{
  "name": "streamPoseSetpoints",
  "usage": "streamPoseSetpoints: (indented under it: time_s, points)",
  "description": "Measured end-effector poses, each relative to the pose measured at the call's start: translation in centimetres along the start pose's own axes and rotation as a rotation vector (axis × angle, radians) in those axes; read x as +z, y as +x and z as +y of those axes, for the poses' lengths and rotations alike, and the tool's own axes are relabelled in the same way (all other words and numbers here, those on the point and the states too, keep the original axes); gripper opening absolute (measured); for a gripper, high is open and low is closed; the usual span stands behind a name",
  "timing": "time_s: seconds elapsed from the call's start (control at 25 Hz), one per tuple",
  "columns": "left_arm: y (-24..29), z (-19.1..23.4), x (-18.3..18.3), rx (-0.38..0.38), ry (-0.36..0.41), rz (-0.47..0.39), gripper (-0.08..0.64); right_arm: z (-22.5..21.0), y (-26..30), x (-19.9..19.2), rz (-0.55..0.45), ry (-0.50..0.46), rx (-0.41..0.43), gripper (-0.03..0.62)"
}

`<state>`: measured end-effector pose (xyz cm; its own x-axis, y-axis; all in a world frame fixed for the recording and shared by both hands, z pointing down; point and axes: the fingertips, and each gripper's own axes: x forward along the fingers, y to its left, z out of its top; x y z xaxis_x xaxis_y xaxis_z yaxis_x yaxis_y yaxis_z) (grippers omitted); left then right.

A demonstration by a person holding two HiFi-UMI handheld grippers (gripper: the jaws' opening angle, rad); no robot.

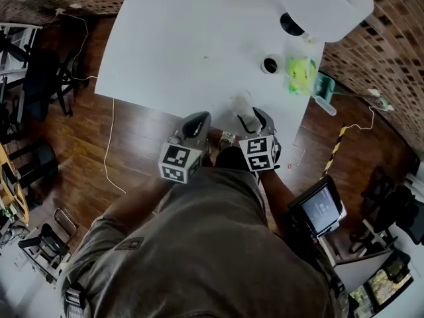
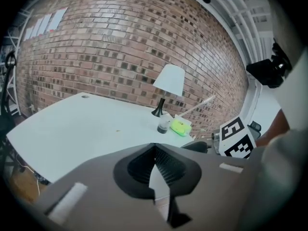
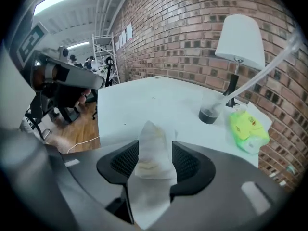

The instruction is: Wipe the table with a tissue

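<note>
A crumpled white tissue, faintly stained, stands between the jaws of my right gripper. The jaws are spread wide and the tissue sits loosely in the gap, over the near edge of the white table. In the head view the right gripper reaches just over that table edge, with the pale tissue at its tips. My left gripper hangs beside it on the left, off the table's near edge. Its jaws are together with nothing in them.
At the table's far right stand a white-shaded lamp, a clear cup with a dark bottom and a green tissue pack. Wooden floor, a cable and chairs lie to the left. A brick wall runs behind.
</note>
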<state>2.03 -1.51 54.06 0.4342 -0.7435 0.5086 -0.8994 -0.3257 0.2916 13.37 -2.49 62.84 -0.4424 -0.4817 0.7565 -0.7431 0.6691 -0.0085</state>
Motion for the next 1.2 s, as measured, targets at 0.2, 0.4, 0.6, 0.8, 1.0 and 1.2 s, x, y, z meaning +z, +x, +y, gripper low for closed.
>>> streamPoseSetpoints:
  time_s: [0.2,0.4,0.6,0.8,1.0,1.2]
  points:
    - [0.4,0.4,-0.6,0.01,-0.007,0.022,0.002,-0.3,1.7,-1.5,0.074,-0.021,0.015,0.239]
    - [0.6,0.8,-0.8,0.016,-0.017,0.035,0.002,0.3,2.0,-1.5,0.093,-0.017,0.057,0.15]
    - [0.6,1.3,-0.5,0.012,-0.012,0.024,0.002,0.4,2.1,-1.5,0.112,-0.008,0.057,0.035]
    - [0.1,2.2,0.3,0.011,-0.014,0.001,0.002,0.3,2.0,-0.2,0.094,0.001,0.037,0.031]
    - [-1.3,4.0,1.2,0.014,-0.014,-0.033,0.002,1.1,2.1,2.7,0.049,0.012,0.008,0.029]
    - [-2.7,6.4,2.3,0.013,-0.002,-0.072,0.002,1.4,3.2,5.8,0.015,0.051,-0.025,0.029]
